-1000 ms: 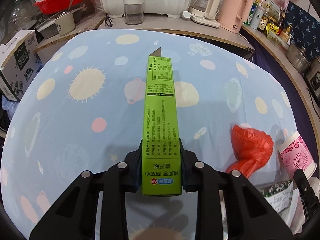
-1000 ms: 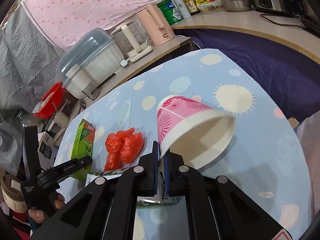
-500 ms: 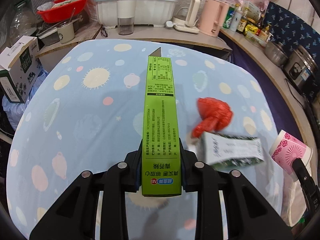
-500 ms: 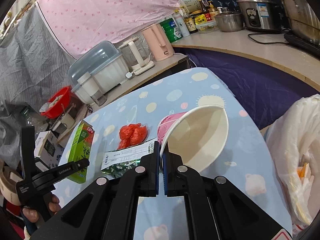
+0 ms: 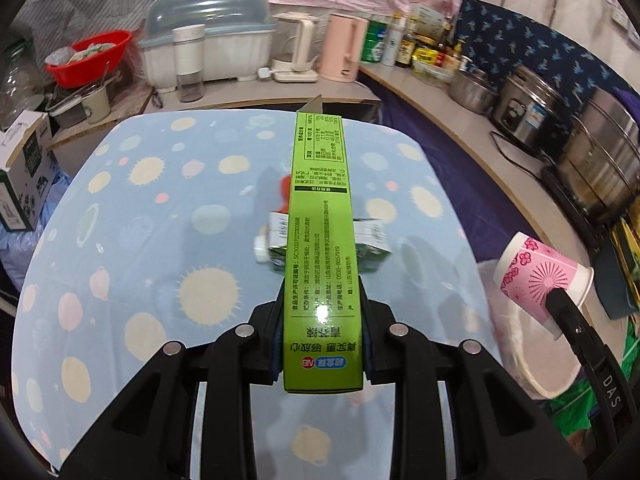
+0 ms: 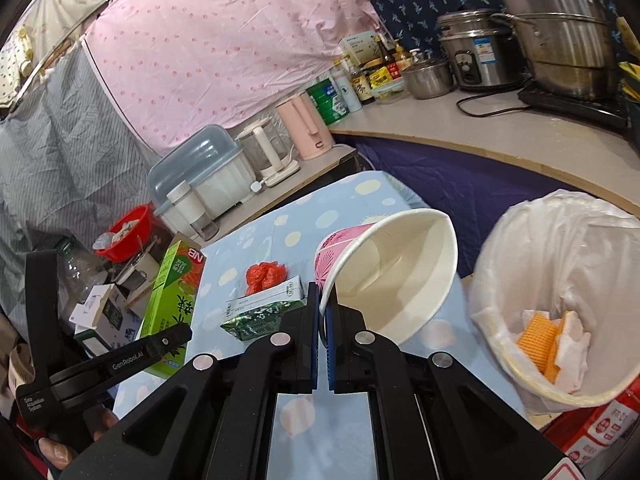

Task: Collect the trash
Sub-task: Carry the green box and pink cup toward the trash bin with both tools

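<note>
Kitchen, spotted blue tablecloth (image 5: pixel 140 240); left tool (image 5: pixel 322 344) clamps green box (image 5: pixel 322 240), right tool (image 6: pixel 323 312) pinches paper cup (image 6: pixel 392 272).

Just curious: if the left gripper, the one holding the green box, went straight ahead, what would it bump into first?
Probably the dark green carton lying on the table: the green box in the left gripper points over it. Height is unclear.
</note>
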A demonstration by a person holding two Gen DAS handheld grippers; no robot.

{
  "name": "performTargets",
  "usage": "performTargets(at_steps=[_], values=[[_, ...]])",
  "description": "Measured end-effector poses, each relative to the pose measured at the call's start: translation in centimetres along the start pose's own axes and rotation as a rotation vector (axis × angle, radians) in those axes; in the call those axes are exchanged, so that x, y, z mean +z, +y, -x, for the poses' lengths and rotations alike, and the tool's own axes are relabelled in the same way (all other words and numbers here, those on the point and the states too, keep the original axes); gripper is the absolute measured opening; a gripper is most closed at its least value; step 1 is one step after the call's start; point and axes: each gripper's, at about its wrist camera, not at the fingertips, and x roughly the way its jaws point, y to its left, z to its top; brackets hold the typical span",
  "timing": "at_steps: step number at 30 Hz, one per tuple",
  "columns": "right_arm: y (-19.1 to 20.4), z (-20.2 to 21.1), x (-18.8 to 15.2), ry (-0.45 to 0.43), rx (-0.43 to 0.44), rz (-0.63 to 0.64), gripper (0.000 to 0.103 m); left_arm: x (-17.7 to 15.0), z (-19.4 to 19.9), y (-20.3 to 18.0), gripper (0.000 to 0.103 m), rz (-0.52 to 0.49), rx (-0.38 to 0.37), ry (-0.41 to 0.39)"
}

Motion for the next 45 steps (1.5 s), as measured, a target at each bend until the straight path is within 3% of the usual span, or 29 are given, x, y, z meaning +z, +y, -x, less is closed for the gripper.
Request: performTargets(at_steps=[12, 24, 34, 45], values=[[-6.5, 6.3, 0.1, -0.073, -0.062, -0.079, 0.004, -2.7, 1.7, -9.1, 0.027, -0.141, -0.074, 0.007], [-13.1, 9.4, -0.1, -0.1, -0.131, -0.153, 0.004, -5.4, 0.5, -17.8, 0.027, -0.271, -0.124, 0.04], [-16.8, 9.9, -0.3, -0.101, -0.156, -0.208, 0.004, -6.9, -0.8, -22.8, 0.027, -0.341, -0.144, 0.067], [-19.1, 9.1, -0.7, -0.087, -0.17, -0.244, 0.004, -7.7, -2.6, -25.9, 0.027, -0.386, -0.148, 0.094]])
